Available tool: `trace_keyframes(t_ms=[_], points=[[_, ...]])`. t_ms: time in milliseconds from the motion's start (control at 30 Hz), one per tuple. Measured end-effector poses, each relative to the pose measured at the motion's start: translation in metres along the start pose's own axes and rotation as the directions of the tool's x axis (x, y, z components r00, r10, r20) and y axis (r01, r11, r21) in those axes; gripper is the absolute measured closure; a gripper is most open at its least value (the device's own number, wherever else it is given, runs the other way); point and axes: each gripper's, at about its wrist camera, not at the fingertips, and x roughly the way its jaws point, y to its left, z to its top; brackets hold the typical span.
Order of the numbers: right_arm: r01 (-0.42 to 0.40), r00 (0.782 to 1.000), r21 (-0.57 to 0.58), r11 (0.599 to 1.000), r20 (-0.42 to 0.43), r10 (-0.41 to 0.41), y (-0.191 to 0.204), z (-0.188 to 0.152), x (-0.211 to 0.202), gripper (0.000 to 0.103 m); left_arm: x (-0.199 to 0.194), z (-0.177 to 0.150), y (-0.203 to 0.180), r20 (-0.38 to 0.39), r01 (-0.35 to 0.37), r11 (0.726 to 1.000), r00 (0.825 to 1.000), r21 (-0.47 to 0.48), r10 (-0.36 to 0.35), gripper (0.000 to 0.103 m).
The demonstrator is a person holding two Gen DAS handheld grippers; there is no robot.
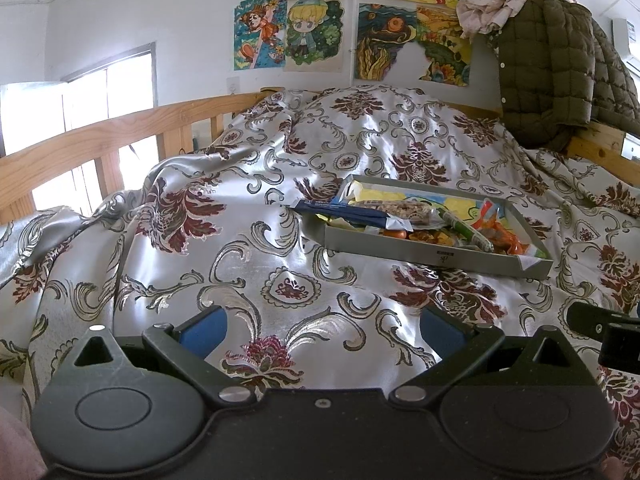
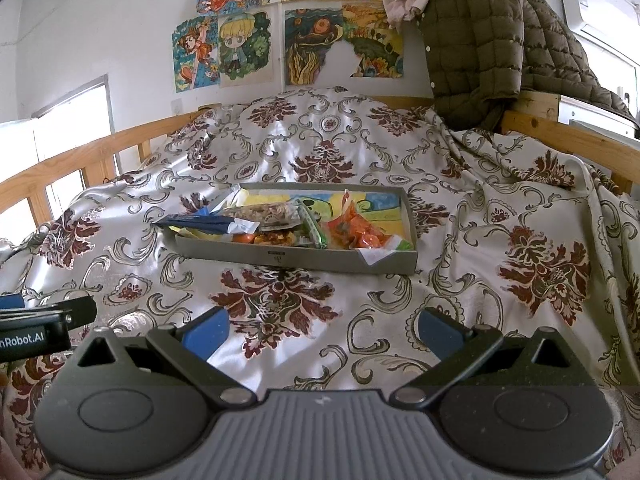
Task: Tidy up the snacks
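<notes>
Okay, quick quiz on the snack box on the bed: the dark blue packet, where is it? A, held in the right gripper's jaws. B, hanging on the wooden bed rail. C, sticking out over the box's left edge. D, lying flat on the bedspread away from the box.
C: the dark blue packet lies with its end poking out past the left edge of the grey box, and both grippers are open and empty.

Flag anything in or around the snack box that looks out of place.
A dark blue packet sticks out over the left rim of the grey box instead of lying inside. The box's near right corner is torn open, showing white paper. Otherwise the snacks sit inside in a loose jumble.
</notes>
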Motion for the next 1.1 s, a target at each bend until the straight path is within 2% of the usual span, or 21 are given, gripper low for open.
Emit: trace_keyframes(t_ms=[833,1100], points=[[0.001,1.000,-0.001,1.000,-0.003,-0.001,0.0008,0.0005,-0.0004,0.000,-0.0001,0.0011,0.0010,-0.003,0.000,1.000,1.000,-0.005,0.000,0.001],[0.001,1.000,-0.003,1.000,-0.004,-0.001,0.0011,0.0003,-0.0002,0.000,0.0026,-0.0025,0.0052,-0.030,-0.008,1.000,1.000,-0.026,0.007,0.001]])
